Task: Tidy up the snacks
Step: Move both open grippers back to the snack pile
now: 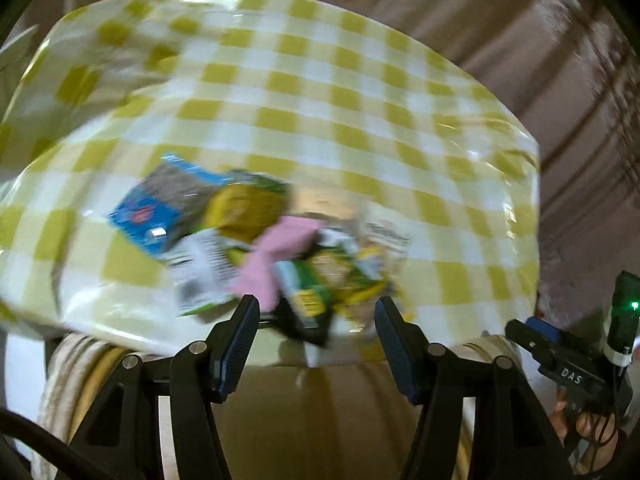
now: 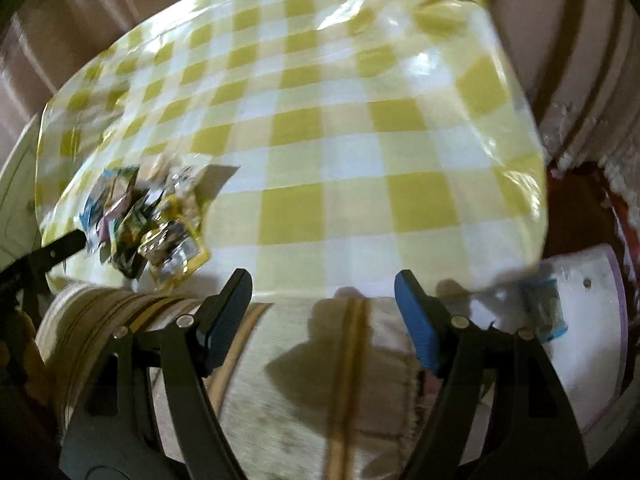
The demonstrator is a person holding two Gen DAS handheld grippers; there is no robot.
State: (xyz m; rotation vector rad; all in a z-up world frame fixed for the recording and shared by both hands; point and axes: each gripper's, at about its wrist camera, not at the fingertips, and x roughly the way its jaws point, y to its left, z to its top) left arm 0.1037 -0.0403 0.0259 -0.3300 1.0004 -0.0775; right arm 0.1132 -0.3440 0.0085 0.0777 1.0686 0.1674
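A heap of snack packets (image 1: 256, 248) lies near the front edge of the table (image 1: 320, 80), which has a yellow and white check cloth. In it I make out a blue packet (image 1: 144, 216), a pink one (image 1: 276, 256), a white one (image 1: 200, 276) and green-yellow ones (image 1: 320, 292), all blurred. My left gripper (image 1: 316, 320) hangs open just in front of the heap, its pads on nothing. In the right wrist view the heap (image 2: 148, 220) sits far left. My right gripper (image 2: 324, 292) is open over the table's front edge, to the right of the heap, with nothing between its fingers.
A cream striped cloth (image 2: 320, 380) hangs below the table edge. A white surface (image 2: 588, 308) at the right carries a small blue packet (image 2: 548, 312). Brown curtains (image 1: 520, 40) stand behind the table. A hand (image 1: 580, 424) holds the right gripper at the left view's right edge.
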